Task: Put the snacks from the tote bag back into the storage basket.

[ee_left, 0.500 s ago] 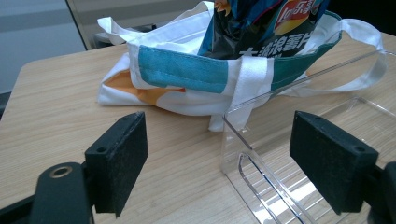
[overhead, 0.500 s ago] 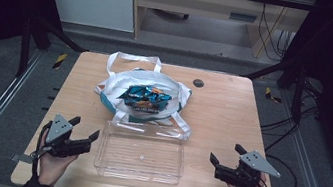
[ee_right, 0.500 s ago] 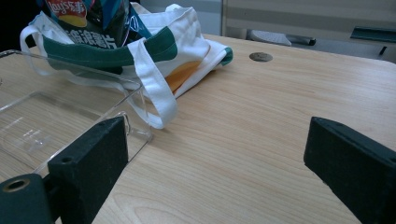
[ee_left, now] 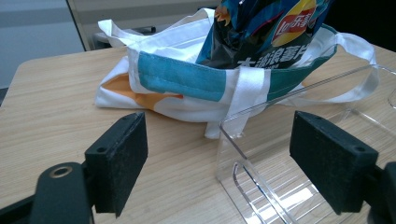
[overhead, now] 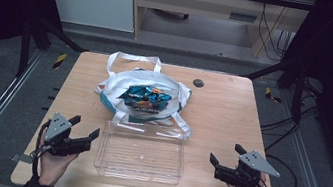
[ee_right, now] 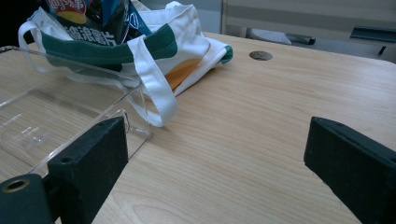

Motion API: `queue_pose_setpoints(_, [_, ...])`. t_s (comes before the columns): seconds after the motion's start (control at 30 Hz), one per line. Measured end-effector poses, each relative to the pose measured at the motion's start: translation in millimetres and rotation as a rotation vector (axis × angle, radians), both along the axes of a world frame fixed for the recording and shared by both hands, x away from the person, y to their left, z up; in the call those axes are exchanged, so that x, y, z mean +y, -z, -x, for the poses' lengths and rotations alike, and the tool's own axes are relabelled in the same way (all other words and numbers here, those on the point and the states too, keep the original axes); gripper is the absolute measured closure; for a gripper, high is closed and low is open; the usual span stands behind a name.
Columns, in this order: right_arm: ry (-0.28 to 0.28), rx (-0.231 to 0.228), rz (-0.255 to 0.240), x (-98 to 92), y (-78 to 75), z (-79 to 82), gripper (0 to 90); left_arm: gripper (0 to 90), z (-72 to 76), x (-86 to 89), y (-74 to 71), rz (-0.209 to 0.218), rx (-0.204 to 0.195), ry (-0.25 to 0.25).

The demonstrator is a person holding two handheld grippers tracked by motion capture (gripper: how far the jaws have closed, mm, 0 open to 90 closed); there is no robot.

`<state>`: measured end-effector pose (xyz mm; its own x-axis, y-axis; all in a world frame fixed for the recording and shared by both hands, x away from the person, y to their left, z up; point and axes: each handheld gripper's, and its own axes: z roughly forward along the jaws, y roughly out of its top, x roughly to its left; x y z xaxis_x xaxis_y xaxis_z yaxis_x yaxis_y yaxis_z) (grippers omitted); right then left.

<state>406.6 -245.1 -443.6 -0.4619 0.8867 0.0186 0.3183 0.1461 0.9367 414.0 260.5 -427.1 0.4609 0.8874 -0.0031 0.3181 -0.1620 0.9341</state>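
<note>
A white tote bag [overhead: 120, 86] with teal and orange print lies at the table's middle, a dark crisp packet [overhead: 146, 96] resting in its mouth. The bag [ee_left: 177, 77] and the packet [ee_left: 266, 28] fill the far part of the left gripper view. In front of the bag stands a clear plastic tray [overhead: 140, 154]. My left gripper [overhead: 84, 128] rests open just left of the tray, nothing between its pads. My right gripper [overhead: 226, 154] rests open to the tray's right, apart from it. The tray's corner [ee_left: 233, 140] stands between the left jaws, untouched. The tote [ee_right: 187, 42] and the tray [ee_right: 56, 116] lie ahead of the right jaws.
A small dark round cap [overhead: 198, 83] sits in the tabletop at the back right; the same cap [ee_right: 260, 55] appears beyond the bag. Bare wood [overhead: 231, 119] lies right of the bag. Black frame legs and cables surround the table.
</note>
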Motion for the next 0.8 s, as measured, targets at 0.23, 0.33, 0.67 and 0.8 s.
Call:
queue_pose_setpoints(0.23, [-0.003,0.002,-0.001,0.5,-0.1,0.1,6.4,19.0,-1.3,-3.1,-4.5,0.013,-0.010,0.004])
queue_pose_setpoints(0.33, [-0.005,0.002,-0.002,0.7,-0.4,0.4,6.4,19.0,-1.6,-5.3,-7.6,0.018,-0.011,0.005])
queue_pose_setpoints(0.67, [-0.007,0.001,0.001,1.3,-0.6,0.5,6.3,19.0,-2.0,-10.4,-14.5,0.022,-0.008,0.008])
queue_pose_setpoints(0.8, [-0.012,0.001,0.003,2.3,-0.4,0.4,6.3,19.0,-2.9,-13.1,-16.3,0.027,-0.007,0.015])
